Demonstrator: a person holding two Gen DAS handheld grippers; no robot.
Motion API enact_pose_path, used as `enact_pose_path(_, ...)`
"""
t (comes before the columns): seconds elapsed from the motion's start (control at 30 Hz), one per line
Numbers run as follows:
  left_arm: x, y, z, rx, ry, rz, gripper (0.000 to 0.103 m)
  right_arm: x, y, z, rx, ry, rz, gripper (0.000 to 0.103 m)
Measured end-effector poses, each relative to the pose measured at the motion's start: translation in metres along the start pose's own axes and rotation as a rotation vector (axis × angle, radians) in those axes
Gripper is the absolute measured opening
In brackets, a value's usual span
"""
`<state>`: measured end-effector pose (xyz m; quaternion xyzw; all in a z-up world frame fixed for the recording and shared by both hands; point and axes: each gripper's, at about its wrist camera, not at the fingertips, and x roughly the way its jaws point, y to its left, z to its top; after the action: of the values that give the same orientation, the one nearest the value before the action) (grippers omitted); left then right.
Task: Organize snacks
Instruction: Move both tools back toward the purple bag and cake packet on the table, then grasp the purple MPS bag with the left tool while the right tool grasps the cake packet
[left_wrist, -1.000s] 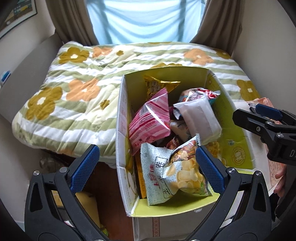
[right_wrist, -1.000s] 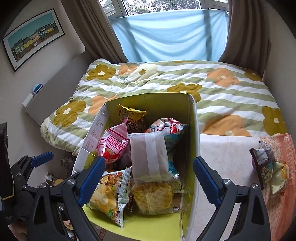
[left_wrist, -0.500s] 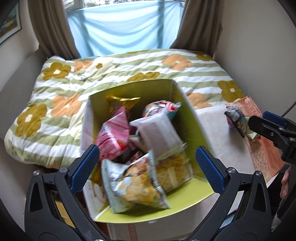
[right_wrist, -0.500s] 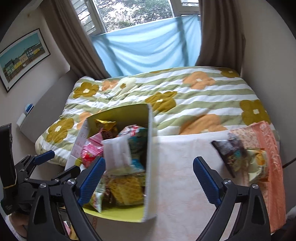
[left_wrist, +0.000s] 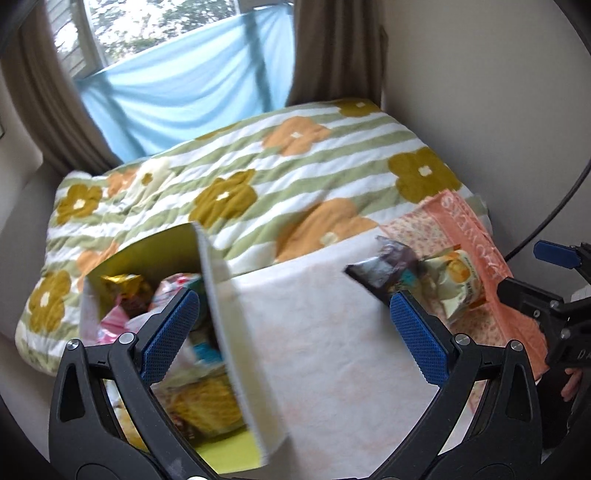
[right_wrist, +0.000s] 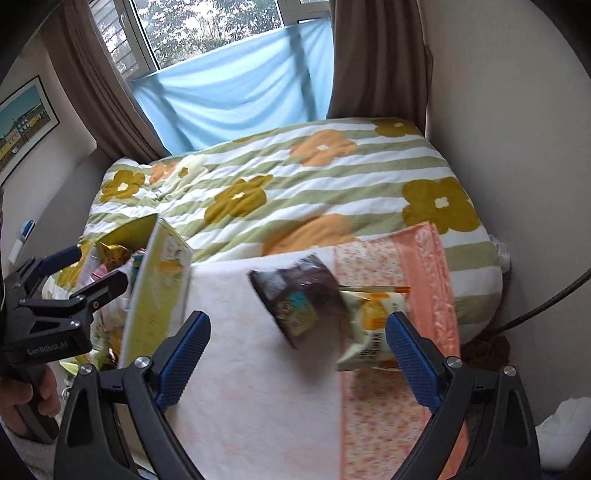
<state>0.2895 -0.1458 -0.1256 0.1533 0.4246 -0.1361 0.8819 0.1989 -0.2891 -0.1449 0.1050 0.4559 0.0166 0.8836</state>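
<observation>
Both tools are spread wide and empty. The right tool (right_wrist: 297, 360) hovers near the dark snack bag (right_wrist: 295, 301) and pale chip bag (right_wrist: 373, 325), apparently the last ones outside the nearly full box (right_wrist: 159, 284). The box wall and left tool (left_wrist: 291, 339) stand between.

A yellow-green cardboard box (left_wrist: 236, 347) is sitting open-topped at the cloth's left edge — packed with assorted snack bags. A dark brown packet (right_wrist: 295, 302) and a pale cream packet (right_wrist: 373, 325) are lying touching, side by side on the cloth, well apart from it.
</observation>
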Motion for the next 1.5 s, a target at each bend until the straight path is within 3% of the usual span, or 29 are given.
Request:
enact_pose_path(0.27, 0.06, -0.08, 0.027, 0.152, 0.121, -0.018, 0.103, 0.028, -0.053, -0.009, -0.063, 0.06, 0.005, 0.096)
enact_pose_path(0.4, 0.094, -0.099, 0.031, 0.256, 0.2, -0.053, 0.103, 0.054, -0.068, -0.015, -0.081, 0.176, 0.015, 0.096)
enact_pose_path(0.77, 0.174, -0.137, 0.027, 0.469, 0.345, -0.096, 0.103, 0.101, -0.089, -0.024, -0.032, 0.273, -0.018, 0.096)
enact_pose_path(1.07, 0.21, -0.135, 0.019, 0.462, 0.424, -0.158, 0.102, 0.125, -0.096, -0.023, -0.014, 0.324, -0.064, 0.096)
enact_pose_path(1.23, 0.22, -0.126, 0.016, 0.416, 0.46, -0.193, 0.086, 0.138, -0.093, -0.02, -0.022, 0.335, -0.07, 0.096)
enact_pose_path(1.5, 0.221, -0.109, 0.011, 0.328, 0.456, -0.231, 0.079, 0.158, -0.087, -0.018, -0.03, 0.37, -0.08, 0.096)
